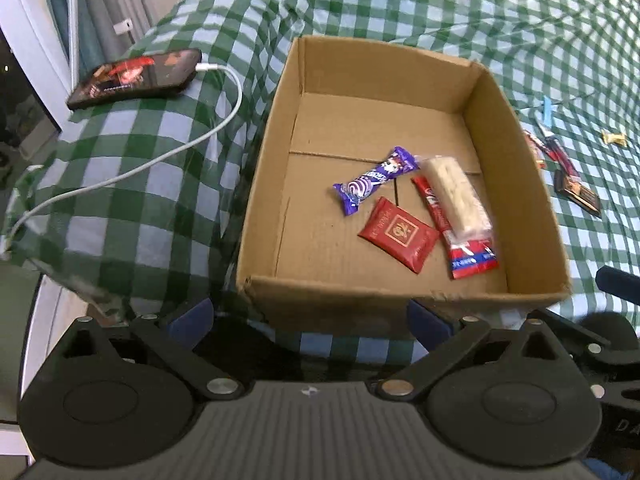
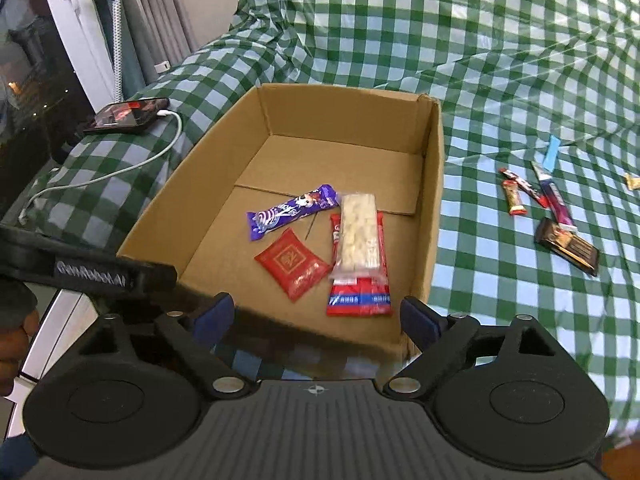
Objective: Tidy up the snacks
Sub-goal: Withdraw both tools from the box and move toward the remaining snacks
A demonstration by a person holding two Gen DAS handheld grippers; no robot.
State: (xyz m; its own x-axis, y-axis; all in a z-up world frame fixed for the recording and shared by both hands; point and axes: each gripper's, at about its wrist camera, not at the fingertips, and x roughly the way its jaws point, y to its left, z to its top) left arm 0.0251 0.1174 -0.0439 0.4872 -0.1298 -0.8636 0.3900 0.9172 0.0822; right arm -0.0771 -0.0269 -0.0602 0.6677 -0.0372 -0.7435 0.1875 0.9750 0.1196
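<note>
Both grippers, left gripper (image 1: 310, 320) & right gripper (image 2: 316, 316), w/ fingers spread, empty: take right to dark bar (image 2: 568, 249) at 3 o'clock of box (image 2: 434, 200), pinch across width.

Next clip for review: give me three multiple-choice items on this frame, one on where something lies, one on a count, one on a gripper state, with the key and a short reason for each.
1. Where does the phone lie?
A. inside the cardboard box
B. on the checked cloth left of the cardboard box
C. among the loose snacks

2. How many snacks lie in the cardboard box?
A. two
B. four
C. six

3. How do the jaws of the right gripper stand?
A. open, holding nothing
B. shut on a snack
C. shut on the box rim

Key: B, it rests on the checked cloth with a white cable plugged in. B, purple bar, red packet, white bar and red-and-blue wrapper. A, blue pads wide apart, nothing between.
</note>
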